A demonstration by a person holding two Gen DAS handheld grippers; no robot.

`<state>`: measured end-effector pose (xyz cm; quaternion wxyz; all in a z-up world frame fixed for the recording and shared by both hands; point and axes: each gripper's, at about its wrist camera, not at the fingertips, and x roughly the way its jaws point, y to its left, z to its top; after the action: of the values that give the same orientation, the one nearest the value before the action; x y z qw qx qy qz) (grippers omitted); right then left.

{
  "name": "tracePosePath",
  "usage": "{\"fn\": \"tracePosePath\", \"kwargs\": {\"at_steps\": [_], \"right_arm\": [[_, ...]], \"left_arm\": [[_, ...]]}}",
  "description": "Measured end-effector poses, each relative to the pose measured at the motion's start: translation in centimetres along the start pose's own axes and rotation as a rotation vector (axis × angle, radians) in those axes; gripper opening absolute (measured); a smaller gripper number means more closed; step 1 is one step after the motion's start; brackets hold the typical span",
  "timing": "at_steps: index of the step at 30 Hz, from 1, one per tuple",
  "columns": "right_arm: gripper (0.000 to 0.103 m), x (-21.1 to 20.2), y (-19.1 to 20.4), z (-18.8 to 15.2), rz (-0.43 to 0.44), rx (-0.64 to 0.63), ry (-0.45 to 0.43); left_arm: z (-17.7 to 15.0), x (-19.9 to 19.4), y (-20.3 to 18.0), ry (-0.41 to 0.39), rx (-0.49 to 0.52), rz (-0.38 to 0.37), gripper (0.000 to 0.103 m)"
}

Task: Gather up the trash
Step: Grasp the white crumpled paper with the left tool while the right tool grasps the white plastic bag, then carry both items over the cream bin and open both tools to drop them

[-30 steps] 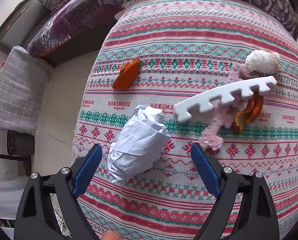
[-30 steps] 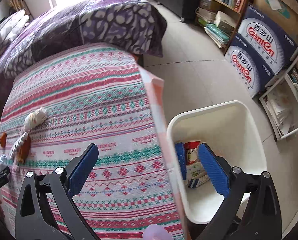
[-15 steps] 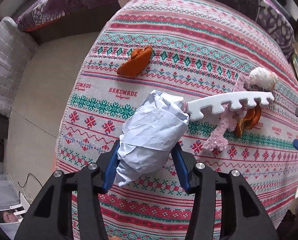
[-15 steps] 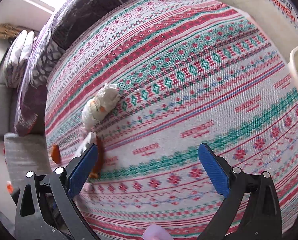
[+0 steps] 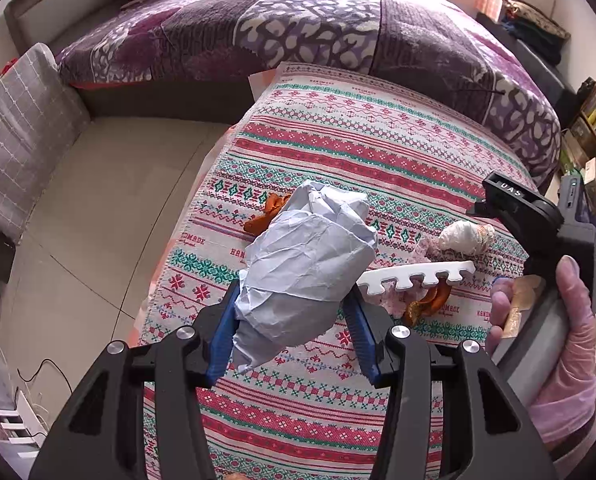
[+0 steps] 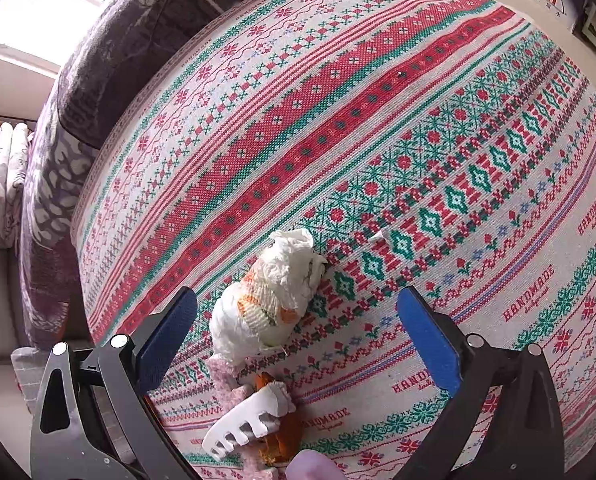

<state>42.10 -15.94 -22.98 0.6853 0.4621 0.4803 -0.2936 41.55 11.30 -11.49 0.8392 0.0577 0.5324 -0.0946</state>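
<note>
Gripping a crumpled pale-blue paper wad [image 5: 306, 268] between both blue pads, the left claw [image 5: 294, 332] is half closed and holds it above the patterned table [image 5: 378, 152]. At 3 o'clock lies a white notched foam strip [image 5: 418, 276] over orange peel [image 5: 430, 304]. The right claw [image 6: 298, 340] gapes wide, empty, around a white tissue ball [image 6: 270, 296] without touching it.

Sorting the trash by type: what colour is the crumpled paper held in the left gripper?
Pale blue-white crumpled paper, clearest in the left wrist view.
</note>
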Motion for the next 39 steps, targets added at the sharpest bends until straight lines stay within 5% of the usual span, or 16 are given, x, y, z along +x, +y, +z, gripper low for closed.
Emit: {"fn": "tracePosePath", "kwargs": {"at_steps": [5,7,9,13,28,39], "right_arm": [[0.088,0.9,2.7,-1.1,-0.138,-0.152,-0.007],[0.077,0.9,3.2,-1.8,-0.145,-0.225,-0.016],[0.04,0.4,3.6,-2.1,-0.075,-0.296,0.001],[0.039,-0.9,3.0,-2.0,-0.014,-0.369,0.055],[0.039,-11.8,-2.6,0.4,0.045,-0.467,-0.185],[0.04,-17.3,-7.6,0.6,0.039,-0.493,-0.33]], "left_arm": [[0.1,-0.2,0.3,-0.008,-0.018,-0.011,0.05],[0.1,-0.4,0.4,-0.011,-0.023,-0.013,0.05],[0.0,-0.6,0.4,-0.012,-0.026,-0.017,0.05],[-0.2,-0.8,0.2,-0.016,-0.036,-0.02,0.05],[0.4,-5.4,-2.7,-0.179,-0.126,-0.064,0.05],[-0.6,-7.0,-8.2,-0.247,-0.046,-0.039,0.05]]}}
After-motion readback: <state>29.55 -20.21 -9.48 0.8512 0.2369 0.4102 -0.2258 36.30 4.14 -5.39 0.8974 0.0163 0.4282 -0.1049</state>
